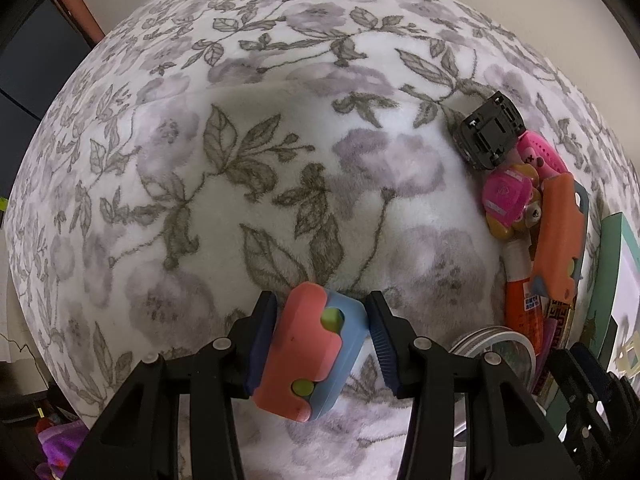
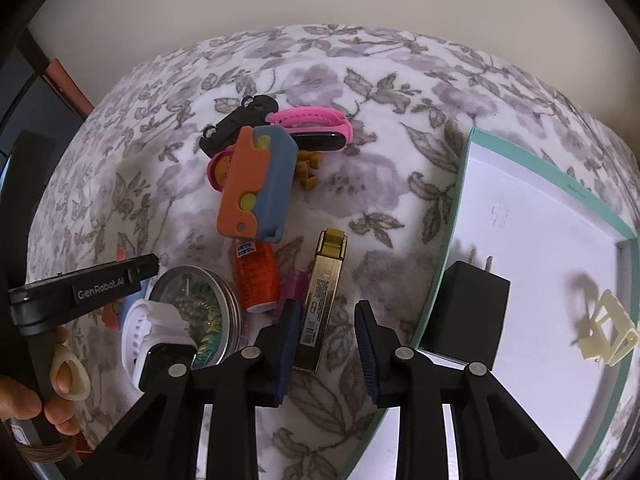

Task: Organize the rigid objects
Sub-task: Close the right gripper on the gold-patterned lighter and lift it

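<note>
Gripping a coral-blue toy, left gripper; right-wrist view misses it.

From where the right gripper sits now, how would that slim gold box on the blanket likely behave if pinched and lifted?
The gold box looks rigid and flat-sided, so the open right gripper should probably clamp it without flexing. Its glossy surface may be slippery. Lying flat on the plush floral blanket, it seems unlikely to roll.
</note>
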`<action>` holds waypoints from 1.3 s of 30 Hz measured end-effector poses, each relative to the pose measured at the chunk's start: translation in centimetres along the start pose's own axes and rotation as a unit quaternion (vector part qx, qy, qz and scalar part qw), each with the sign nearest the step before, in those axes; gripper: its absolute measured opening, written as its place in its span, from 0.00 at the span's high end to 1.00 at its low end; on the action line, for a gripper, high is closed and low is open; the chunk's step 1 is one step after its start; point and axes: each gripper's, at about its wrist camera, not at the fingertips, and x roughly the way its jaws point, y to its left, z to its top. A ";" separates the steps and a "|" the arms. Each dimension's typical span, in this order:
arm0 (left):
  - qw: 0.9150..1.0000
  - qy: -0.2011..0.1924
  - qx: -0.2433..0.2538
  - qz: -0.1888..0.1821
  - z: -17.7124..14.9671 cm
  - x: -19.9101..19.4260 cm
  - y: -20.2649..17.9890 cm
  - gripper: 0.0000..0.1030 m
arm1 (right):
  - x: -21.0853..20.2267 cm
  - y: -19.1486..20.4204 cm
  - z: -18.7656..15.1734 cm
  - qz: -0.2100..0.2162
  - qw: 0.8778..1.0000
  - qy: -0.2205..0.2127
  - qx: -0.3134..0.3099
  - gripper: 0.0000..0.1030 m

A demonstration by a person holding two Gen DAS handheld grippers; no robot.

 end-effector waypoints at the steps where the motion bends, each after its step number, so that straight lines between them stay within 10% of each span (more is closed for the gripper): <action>1: 1.000 0.000 0.001 0.000 -0.1 0.0 0.0 0.53 | -0.1 0.1 0.0 -0.007 1.000 0.001 -0.003 0.71; 39: 1.000 0.007 0.012 -0.001 -0.7 -0.1 0.7 0.53 | 2.1 1.1 -0.8 -0.042 0.999 0.022 -0.025 0.73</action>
